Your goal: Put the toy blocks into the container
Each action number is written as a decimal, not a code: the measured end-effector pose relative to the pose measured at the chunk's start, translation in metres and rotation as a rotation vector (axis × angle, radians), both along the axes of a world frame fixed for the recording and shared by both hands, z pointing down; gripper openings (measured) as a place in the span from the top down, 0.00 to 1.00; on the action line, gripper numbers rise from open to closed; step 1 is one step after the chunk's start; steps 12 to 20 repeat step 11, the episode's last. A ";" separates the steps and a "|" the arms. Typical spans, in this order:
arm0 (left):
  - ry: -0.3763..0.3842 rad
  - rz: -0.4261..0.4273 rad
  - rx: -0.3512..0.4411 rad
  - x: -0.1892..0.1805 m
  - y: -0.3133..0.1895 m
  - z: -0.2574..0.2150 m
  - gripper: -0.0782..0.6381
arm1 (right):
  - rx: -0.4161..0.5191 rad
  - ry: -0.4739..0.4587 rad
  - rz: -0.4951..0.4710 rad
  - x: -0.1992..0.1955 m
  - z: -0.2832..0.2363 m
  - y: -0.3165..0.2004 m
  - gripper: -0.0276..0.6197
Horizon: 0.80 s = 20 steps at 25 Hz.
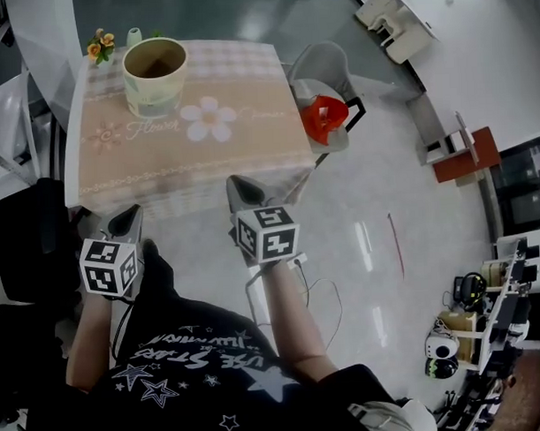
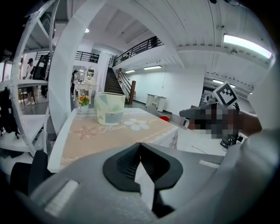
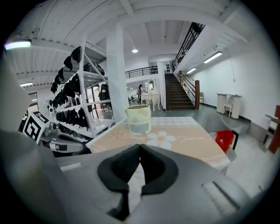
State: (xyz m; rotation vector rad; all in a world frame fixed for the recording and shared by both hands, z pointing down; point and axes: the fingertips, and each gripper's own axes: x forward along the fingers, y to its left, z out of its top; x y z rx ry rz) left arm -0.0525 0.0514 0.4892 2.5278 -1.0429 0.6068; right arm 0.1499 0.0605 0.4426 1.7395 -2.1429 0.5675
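A pale green and cream container (image 1: 155, 77) stands open-topped on the far left of the table (image 1: 250, 140); it also shows in the left gripper view (image 2: 110, 108) and the right gripper view (image 3: 139, 119). No toy blocks are visible in any view. My left gripper (image 1: 129, 217) hangs in front of the table's near edge, its jaws shut (image 2: 140, 144) with nothing between them. Level with it to the right, my right gripper (image 1: 243, 190) points at the table, jaws also shut (image 3: 140, 145) and empty.
The tablecloth bears a white flower print (image 1: 208, 119). A small pot of flowers (image 1: 100, 45) sits at the far left corner. A grey chair (image 1: 325, 62) with a red object (image 1: 324, 118) on it stands right of the table. A black chair (image 1: 27, 236) is at my left.
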 end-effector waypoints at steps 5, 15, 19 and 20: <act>-0.010 0.013 -0.017 0.008 0.037 0.009 0.88 | -0.014 -0.012 0.010 0.008 0.009 0.035 0.95; -0.021 0.017 -0.029 0.020 0.063 0.022 0.88 | -0.031 -0.019 0.021 0.020 0.026 0.064 0.95; -0.021 0.017 -0.029 0.020 0.063 0.022 0.88 | -0.031 -0.019 0.021 0.020 0.026 0.064 0.95; -0.021 0.017 -0.029 0.020 0.063 0.022 0.88 | -0.031 -0.019 0.021 0.020 0.026 0.064 0.95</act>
